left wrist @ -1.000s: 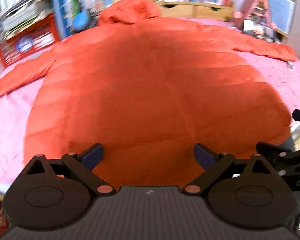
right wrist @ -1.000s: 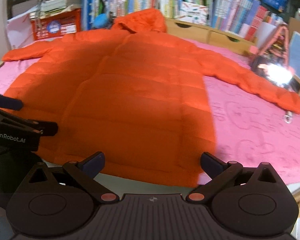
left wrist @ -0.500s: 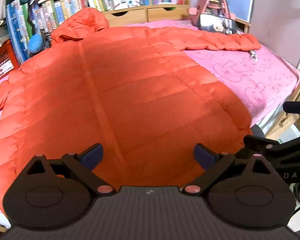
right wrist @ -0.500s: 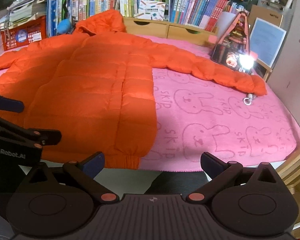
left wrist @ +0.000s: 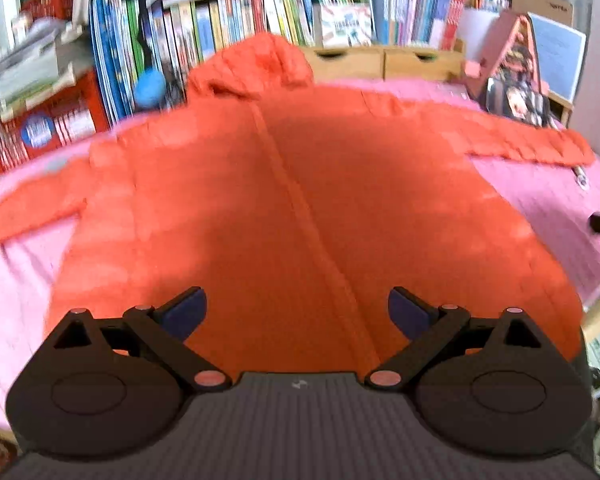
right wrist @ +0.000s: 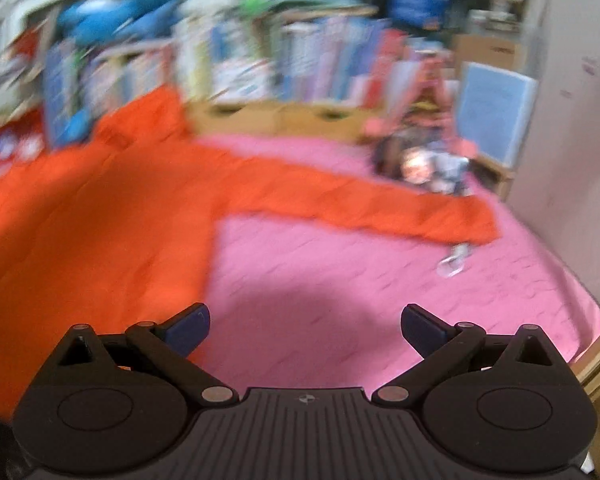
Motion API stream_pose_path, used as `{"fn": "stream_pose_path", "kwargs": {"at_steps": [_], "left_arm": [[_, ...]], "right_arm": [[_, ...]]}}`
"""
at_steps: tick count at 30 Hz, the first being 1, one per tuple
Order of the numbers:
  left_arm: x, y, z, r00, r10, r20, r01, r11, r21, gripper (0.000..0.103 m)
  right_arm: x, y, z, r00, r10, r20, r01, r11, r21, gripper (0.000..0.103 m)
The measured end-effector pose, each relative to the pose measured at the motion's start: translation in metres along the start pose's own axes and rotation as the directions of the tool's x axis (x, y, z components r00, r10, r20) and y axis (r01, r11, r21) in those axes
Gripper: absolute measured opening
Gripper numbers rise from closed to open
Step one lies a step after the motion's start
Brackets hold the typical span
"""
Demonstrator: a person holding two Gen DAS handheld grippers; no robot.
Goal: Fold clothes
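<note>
The room light is bright and even; a broad dark shadow lies on the orange jacket and on the pink blanket; the right wrist view is strongly blurred, the left only lightly; both bend at the edges, with black corners.

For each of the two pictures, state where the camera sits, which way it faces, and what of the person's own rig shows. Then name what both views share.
Left wrist: sits on the left gripper, faces the orange jacket front and bookshelf; open fingers show.
Right wrist: sits on the right gripper, faces the pink blanket and the jacket's sleeve; open fingers show, picture blurred.
Shared: jacket, blanket, bookshelf.
</note>
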State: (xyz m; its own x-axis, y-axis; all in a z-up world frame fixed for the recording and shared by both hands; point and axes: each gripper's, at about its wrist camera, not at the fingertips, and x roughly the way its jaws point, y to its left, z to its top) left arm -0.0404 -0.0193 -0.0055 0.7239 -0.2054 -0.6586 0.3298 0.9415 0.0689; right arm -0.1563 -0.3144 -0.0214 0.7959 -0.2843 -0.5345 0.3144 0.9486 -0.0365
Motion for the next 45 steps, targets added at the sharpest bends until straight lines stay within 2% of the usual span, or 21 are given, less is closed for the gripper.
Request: {"fn": "stream_pose_path", "kwargs": {"at_steps": [4,8,12,16,17,19,23,24,26,28,29,31,34,36,38,40,42,43,45], "left_arm": [[0.017,0.006,0.03,0.998,0.029,0.053,-0.028,0.999,-0.021,0.099],[0.045,-0.001,0.056,0.997,0.005,0.076,-0.003,1.0,-0.028,0.099],[0.083,-0.025,0.087,0.994,-0.052,0.094,0.051,0.999,0.01,0.099],[0.121,-0.054,0.11,0.993,-0.079,0.092,0.076,0.996,0.039,0.099],[0.132,-0.059,0.115,0.992,-0.083,0.093,0.08,0.996,0.039,0.099],[0.151,-0.064,0.121,0.993,-0.085,0.082,0.083,0.996,0.02,0.096],[0.183,-0.063,0.124,0.992,-0.121,0.042,0.123,0.991,-0.047,0.09],[0.19,-0.064,0.123,0.992,-0.119,0.031,0.12,0.991,-0.053,0.089],[0.2,-0.071,0.117,0.995,-0.096,0.012,0.097,0.995,-0.015,0.09],[0.203,-0.082,0.109,0.998,-0.057,0.027,0.055,0.997,0.062,0.094],[0.203,-0.085,0.107,0.998,-0.043,0.041,0.04,0.996,0.077,0.095],[0.204,-0.083,0.106,0.998,-0.053,0.042,0.05,0.997,0.062,0.098],[0.206,-0.076,0.107,0.996,-0.079,0.035,0.078,0.997,0.027,0.099],[0.204,-0.071,0.107,0.995,-0.097,0.033,0.097,0.995,0.01,0.099],[0.193,-0.058,0.106,0.992,-0.121,0.037,0.122,0.992,-0.025,0.089],[0.176,-0.037,0.103,0.987,-0.146,0.064,0.151,0.984,-0.09,0.088],[0.155,-0.008,0.097,0.984,-0.136,0.111,0.15,0.98,-0.129,0.089],[0.144,0.007,0.093,0.984,-0.118,0.134,0.137,0.979,-0.148,0.089],[0.125,0.044,0.081,0.985,-0.021,0.173,0.053,0.981,-0.185,0.09]], "right_arm": [[0.043,-0.049,0.011,0.999,-0.032,0.01,0.03,0.987,0.158,0.103],[0.086,-0.098,0.021,0.998,-0.064,0.015,0.056,0.948,0.313,0.103],[0.128,-0.147,0.032,0.995,-0.097,0.015,0.08,0.885,0.459,0.103],[0.17,-0.194,0.043,0.992,-0.129,0.01,0.098,0.802,0.589,0.103],[0.173,-0.194,0.044,0.992,-0.128,0.008,0.099,0.805,0.585,0.102],[0.179,-0.194,0.046,0.992,-0.126,0.004,0.1,0.811,0.577,0.09],[0.191,-0.194,0.049,0.993,-0.121,-0.004,0.103,0.822,0.561,0.083],[0.195,-0.194,0.049,0.993,-0.118,-0.013,0.105,0.821,0.562,0.077],[0.201,-0.195,0.05,0.992,-0.125,-0.02,0.115,0.824,0.554,0.071],[0.202,-0.194,0.054,0.992,-0.123,-0.019,0.113,0.827,0.55,0.056],[0.203,-0.194,0.056,0.993,-0.115,-0.019,0.106,0.827,0.553,0.052],[0.202,-0.194,0.061,0.995,-0.1,-0.017,0.093,0.825,0.557,0.037],[0.186,-0.186,0.075,0.996,-0.074,0.05,0.033,0.825,0.565,0.02],[0.17,-0.178,0.088,0.992,-0.045,0.114,-0.027,0.826,0.563,0.018],[0.152,-0.166,0.105,0.984,-0.017,0.176,-0.082,0.836,0.543,0.017],[0.134,-0.154,0.122,0.972,0.012,0.234,-0.134,0.848,0.513,0.016],[0.117,-0.141,0.139,0.956,0.042,0.292,-0.184,0.858,0.479,0.016],[0.108,-0.134,0.148,0.946,0.06,0.318,-0.209,0.863,0.46,0.016],[0.104,-0.103,0.17,0.929,0.132,0.346,-0.273,0.875,0.399,0.016]]}}
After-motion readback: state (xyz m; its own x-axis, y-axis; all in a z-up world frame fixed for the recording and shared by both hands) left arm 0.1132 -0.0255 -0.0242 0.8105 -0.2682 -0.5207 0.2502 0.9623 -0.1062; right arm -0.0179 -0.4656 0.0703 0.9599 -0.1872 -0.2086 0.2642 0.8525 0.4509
